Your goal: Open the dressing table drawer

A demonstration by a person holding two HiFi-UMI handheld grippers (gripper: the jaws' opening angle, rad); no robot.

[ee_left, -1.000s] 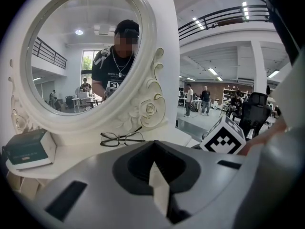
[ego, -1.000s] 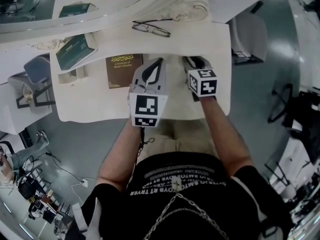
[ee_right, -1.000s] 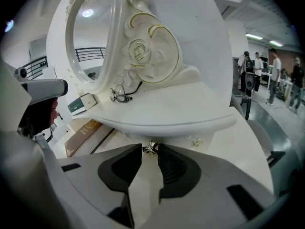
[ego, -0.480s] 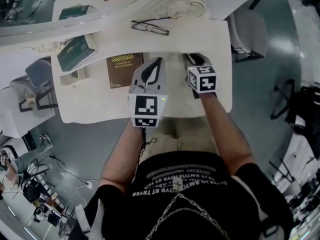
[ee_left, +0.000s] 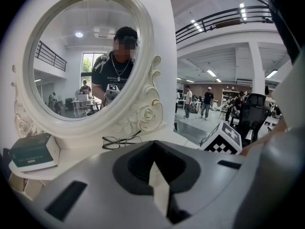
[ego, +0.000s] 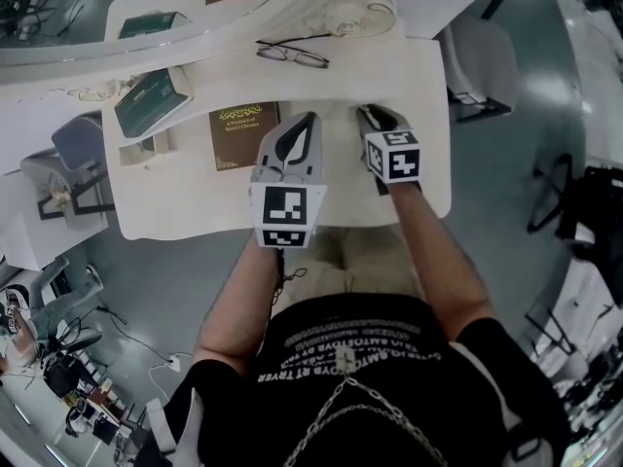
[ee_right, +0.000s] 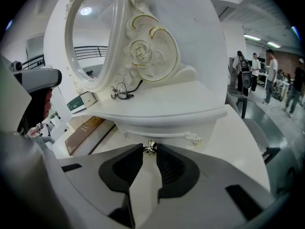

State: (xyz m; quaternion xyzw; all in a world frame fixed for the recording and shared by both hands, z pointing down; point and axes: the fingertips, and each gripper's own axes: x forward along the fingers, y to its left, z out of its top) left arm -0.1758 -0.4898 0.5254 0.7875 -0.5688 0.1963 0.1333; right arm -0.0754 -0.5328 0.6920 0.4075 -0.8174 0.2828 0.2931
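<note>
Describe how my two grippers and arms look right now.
Both the left gripper and right gripper have grey wedge-shaped shells with black inner pads, each carrying a cube of black-and-white square markers. A thin dark cable hangs beneath the left one. The person wears a black short-sleeved shirt with a chain.

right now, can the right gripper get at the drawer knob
Looks like yes: the right gripper has its fingers on either side of the drawer knob, seemingly pinching it, with nothing else in between.
</note>
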